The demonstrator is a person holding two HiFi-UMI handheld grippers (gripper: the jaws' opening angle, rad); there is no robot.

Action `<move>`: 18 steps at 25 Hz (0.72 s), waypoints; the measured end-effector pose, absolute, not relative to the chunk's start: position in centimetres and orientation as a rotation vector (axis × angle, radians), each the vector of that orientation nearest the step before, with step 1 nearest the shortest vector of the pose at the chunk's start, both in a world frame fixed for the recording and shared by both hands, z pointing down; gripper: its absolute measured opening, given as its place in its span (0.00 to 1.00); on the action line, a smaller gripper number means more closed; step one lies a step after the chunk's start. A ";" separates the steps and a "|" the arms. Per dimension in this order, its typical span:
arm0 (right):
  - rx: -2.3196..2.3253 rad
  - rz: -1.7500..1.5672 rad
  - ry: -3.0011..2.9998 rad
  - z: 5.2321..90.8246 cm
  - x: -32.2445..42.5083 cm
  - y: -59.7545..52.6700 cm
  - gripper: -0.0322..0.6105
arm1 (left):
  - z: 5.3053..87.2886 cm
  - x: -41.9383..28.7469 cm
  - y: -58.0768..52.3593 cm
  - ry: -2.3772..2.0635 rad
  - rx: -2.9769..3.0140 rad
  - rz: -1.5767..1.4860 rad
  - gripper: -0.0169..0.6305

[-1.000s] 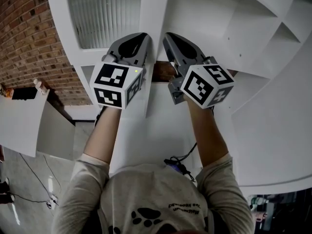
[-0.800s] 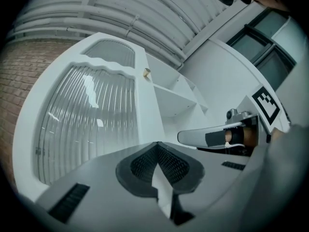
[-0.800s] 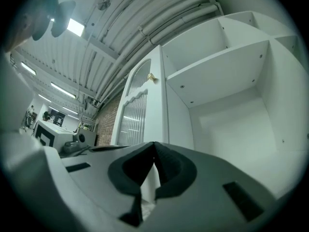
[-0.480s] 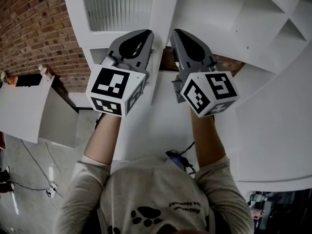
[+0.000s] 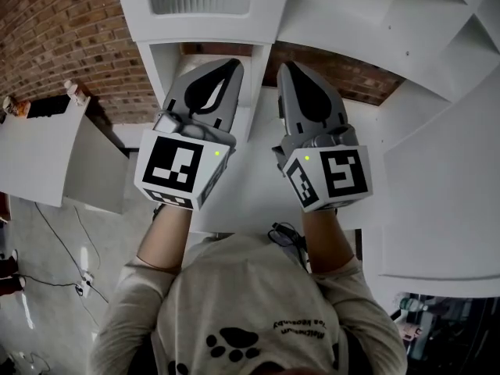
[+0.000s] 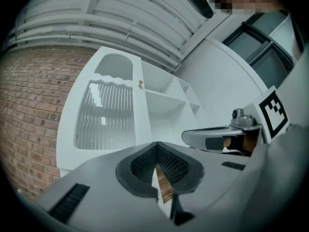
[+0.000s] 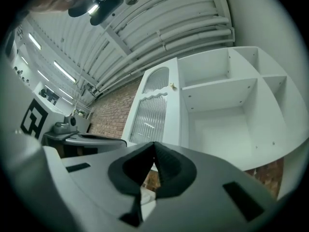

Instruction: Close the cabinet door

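The white cabinet's door (image 6: 104,115) has a ribbed glass panel and a small knob (image 6: 140,84). It lies flat over the cabinet's left half; the head view shows only its lower edge (image 5: 203,22). My left gripper (image 5: 231,64) is shut with nothing in it, and its tips meet in the left gripper view (image 6: 157,146). Beside it, my right gripper (image 5: 291,66) is also shut and empty, pads together in the right gripper view (image 7: 154,146). Both point at the cabinet from a short way off and touch nothing.
Open white shelves (image 7: 222,105) fill the cabinet's right half. A brick wall (image 5: 70,45) stands behind and to the left. A white panel (image 5: 39,155) is at the far left, with cables on the floor (image 5: 70,280). A white board (image 5: 258,190) lies under the grippers.
Both grippers have drawn back from the cabinet towards the person, and the glass door has slid up to the picture's top. The right gripper's marker cube has rolled.
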State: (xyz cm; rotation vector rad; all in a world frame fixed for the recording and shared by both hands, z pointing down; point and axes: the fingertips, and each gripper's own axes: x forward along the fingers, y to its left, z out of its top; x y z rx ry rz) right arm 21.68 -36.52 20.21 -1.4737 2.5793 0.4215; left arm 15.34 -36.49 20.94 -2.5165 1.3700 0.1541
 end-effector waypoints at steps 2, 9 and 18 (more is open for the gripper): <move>-1.501 0.416 2.577 21.4 21.9 -36.0 0.06 | 22.0 15.2 -35.8 1.385 -2.518 0.144 0.04; -1.557 0.356 2.588 25.4 22.8 -35.1 0.06 | 26.4 15.3 -34.8 1.425 -2.540 0.061 0.04; -1.573 0.219 2.643 30.8 23.0 -33.5 0.06 | 30.9 14.9 -33.5 1.523 -2.571 0.058 0.04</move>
